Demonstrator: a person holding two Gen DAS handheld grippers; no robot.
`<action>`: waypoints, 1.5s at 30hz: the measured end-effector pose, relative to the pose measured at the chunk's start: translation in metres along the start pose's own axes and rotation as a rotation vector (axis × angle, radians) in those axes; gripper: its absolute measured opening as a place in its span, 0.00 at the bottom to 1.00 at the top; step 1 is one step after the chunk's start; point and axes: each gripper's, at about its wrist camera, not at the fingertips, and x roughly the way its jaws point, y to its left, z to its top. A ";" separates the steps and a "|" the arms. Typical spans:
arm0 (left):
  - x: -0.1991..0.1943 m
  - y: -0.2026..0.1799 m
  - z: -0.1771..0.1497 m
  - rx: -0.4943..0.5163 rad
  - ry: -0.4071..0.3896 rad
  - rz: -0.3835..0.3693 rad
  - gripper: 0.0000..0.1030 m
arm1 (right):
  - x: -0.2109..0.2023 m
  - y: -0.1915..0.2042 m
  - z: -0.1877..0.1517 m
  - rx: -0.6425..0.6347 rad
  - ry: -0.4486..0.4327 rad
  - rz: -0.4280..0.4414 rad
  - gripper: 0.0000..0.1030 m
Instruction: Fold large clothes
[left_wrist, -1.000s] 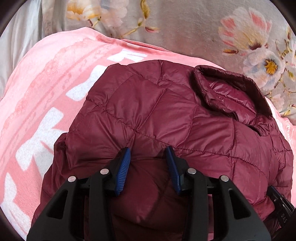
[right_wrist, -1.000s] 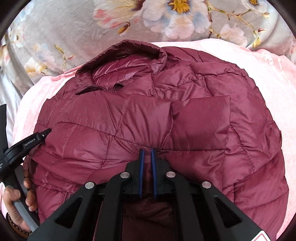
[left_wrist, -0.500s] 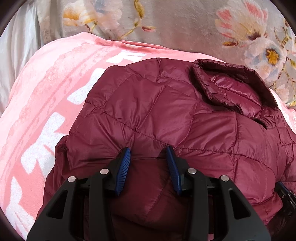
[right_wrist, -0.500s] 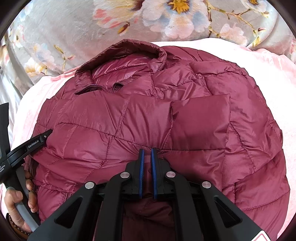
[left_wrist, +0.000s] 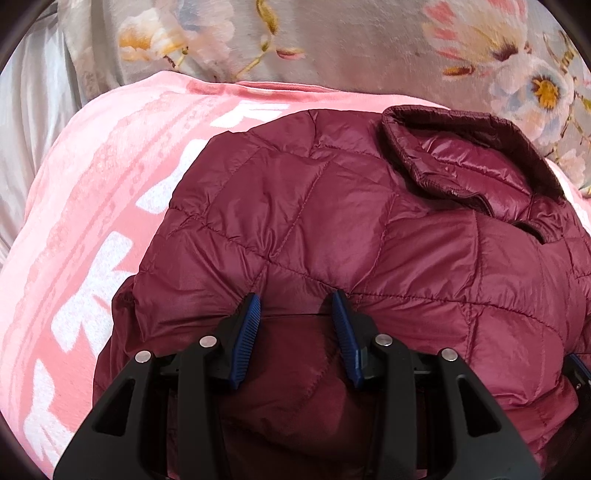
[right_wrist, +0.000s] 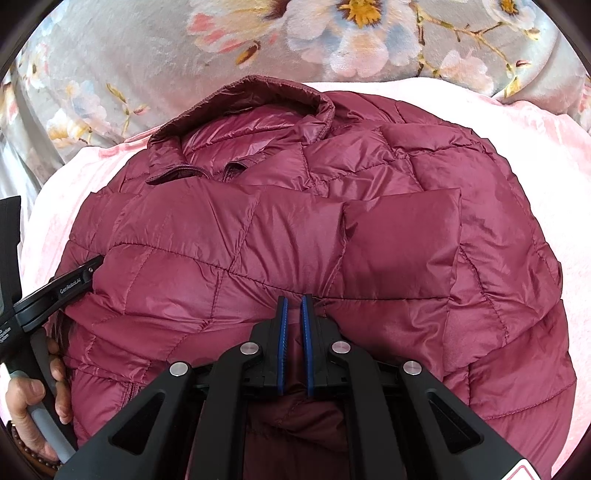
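Maroon quilted jacket (right_wrist: 295, 229) on pink blanket (left_wrist: 96, 206), right gripper (right_wrist: 294, 301) pinched narrowly on jacket's near edge, left gripper (left_wrist: 295, 301) spread wide at the same edge, floral cover (right_wrist: 147, 55) beyond jacket's collar (right_wrist: 258, 92)

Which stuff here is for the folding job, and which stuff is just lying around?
For the job:
maroon puffer jacket
left gripper, open around a jacket fold
right gripper, shut on the jacket

Just there:
pink blanket underneath
floral sheet behind

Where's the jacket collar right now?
The collar is at the jacket's far end, up against the floral sheet. The right wrist view shows it upper centre-left, the left wrist view upper right, well ahead of both tongs.
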 end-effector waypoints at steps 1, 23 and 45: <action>0.000 -0.001 0.000 0.005 0.001 0.006 0.38 | 0.000 0.001 0.000 -0.002 0.000 -0.003 0.06; 0.069 0.018 0.107 -0.429 0.275 -0.640 0.65 | 0.054 -0.052 0.135 0.264 0.059 0.220 0.59; 0.078 -0.019 0.095 -0.263 0.214 -0.588 0.15 | 0.075 -0.011 0.124 0.225 0.112 0.354 0.11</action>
